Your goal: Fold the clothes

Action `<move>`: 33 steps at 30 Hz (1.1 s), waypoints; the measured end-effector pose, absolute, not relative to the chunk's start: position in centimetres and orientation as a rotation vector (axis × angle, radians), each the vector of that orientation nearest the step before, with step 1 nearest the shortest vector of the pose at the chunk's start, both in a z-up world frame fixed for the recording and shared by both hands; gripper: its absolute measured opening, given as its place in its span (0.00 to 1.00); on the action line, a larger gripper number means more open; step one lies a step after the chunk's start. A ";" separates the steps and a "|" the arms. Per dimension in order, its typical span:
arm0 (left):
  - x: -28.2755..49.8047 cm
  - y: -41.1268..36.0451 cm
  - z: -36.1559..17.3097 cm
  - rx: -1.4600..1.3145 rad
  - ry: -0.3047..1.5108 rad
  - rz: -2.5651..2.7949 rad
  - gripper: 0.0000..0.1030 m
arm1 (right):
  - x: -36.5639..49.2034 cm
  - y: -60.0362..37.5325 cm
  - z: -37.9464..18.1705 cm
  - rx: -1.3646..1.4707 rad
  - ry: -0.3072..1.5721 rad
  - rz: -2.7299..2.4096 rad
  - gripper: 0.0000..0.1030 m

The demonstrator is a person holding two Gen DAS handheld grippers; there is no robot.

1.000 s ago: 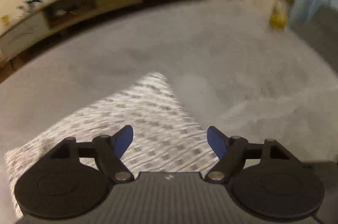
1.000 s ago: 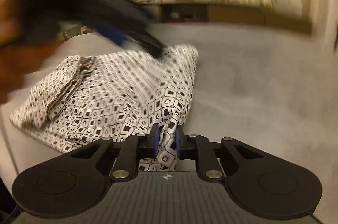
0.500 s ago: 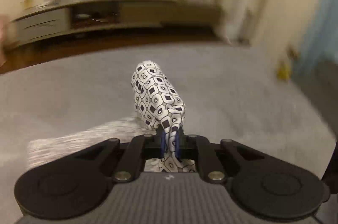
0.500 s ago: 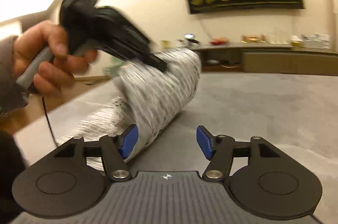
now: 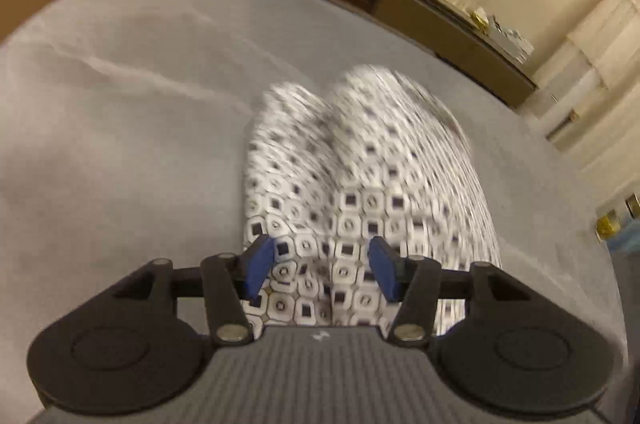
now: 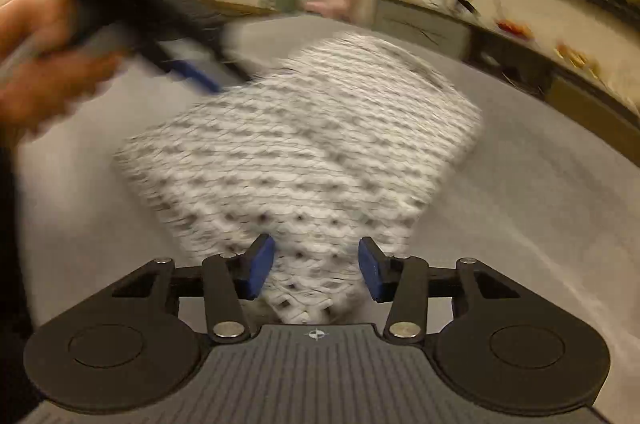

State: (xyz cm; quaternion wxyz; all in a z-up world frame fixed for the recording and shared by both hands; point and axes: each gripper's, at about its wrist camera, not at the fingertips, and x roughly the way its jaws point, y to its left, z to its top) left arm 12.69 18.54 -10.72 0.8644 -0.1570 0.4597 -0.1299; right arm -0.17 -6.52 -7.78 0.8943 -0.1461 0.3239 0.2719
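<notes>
Left claw (image 5: 322, 270) opening, blue pads clear of the patterned garment (image 5: 372, 192) lying beneath the gap. Right claw (image 6: 316, 270) is closing, pads not yet on the cloth between them. The garment sits folded mid-way across the grey bed (image 5: 120, 112), wide bare cover all around it. The cabinet (image 5: 420, 4) runs beyond the far edge.

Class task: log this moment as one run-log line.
left gripper: opening, over cloth | right gripper: closing, cloth between, unpinched | black-and-white patterned garment: lying on grey surface
</notes>
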 end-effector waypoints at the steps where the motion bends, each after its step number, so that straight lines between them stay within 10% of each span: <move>1: 12.5 17.3 -10.7 -0.314 0.969 -0.333 0.51 | 0.9 -7.6 -7.7 -0.324 0.684 0.505 0.47; 8: 12.6 14.2 -9.4 -0.285 0.896 -0.475 0.47 | 5.5 -16.7 -5.5 -0.382 0.649 0.106 0.47; 16: 13.1 14.3 -11.8 -0.100 0.944 -0.318 0.39 | 0.3 -2.2 -2.4 -0.545 0.483 0.550 0.71; 19: 12.9 14.6 -12.3 -0.070 0.916 -0.311 0.39 | 2.7 0.6 -5.0 -0.658 0.558 0.537 0.61; 23: 12.4 14.6 -12.3 -0.060 0.897 -0.312 0.38 | 4.9 0.9 -6.0 -0.689 0.609 0.485 0.08; 33: 12.5 17.4 -12.2 -0.260 0.919 -0.277 0.27 | 0.8 2.9 -3.9 -0.490 0.640 0.626 0.00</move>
